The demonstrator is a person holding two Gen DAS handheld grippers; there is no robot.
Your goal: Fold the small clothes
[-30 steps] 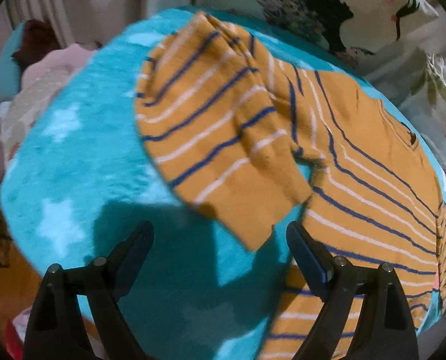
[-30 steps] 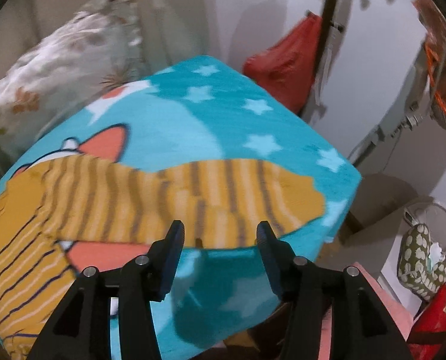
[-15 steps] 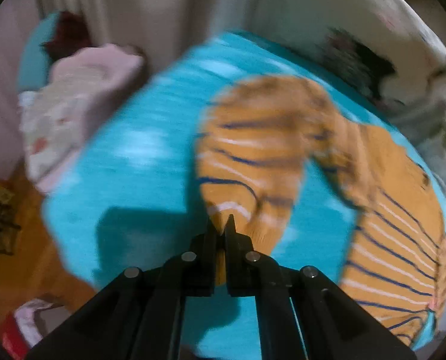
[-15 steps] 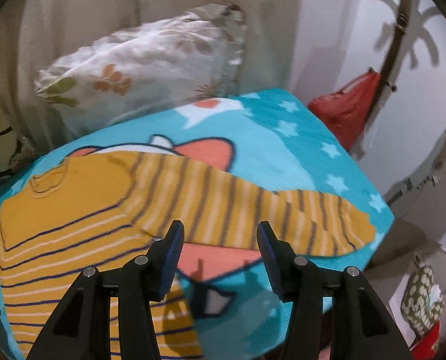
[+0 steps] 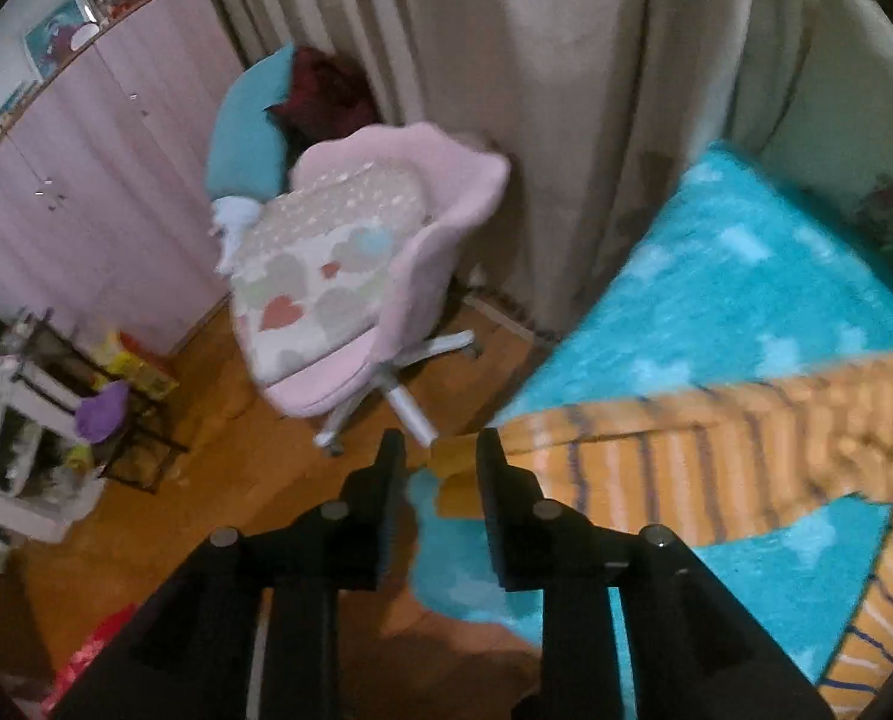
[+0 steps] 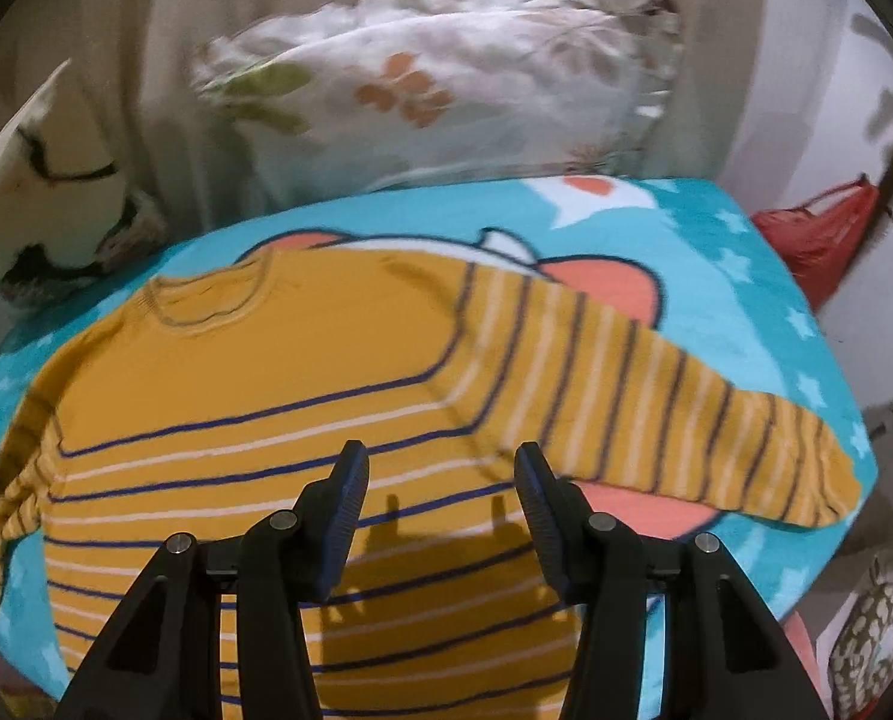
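Half a second ago my left gripper (image 5: 435, 457) was clamped on the sleeve cuff (image 5: 454, 468); now its fingers stand apart, the cuff between them at the blanket's near-left edge, sleeve pulled out straight. Meanwhile my right gripper (image 6: 440, 474) has swung over the body of the orange striped sweater (image 6: 278, 372), fingers apart and gripping nothing. It lies flat on the turquoise blanket (image 6: 716, 240), neck toward the floral pillow (image 6: 446, 84).

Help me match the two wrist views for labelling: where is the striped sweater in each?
Left wrist: sweater, right side; its cuff lies between the left gripper fingers.
Right wrist: sweater, centre, spread flat beyond the open right gripper.
Shared landmark: starred blanket.
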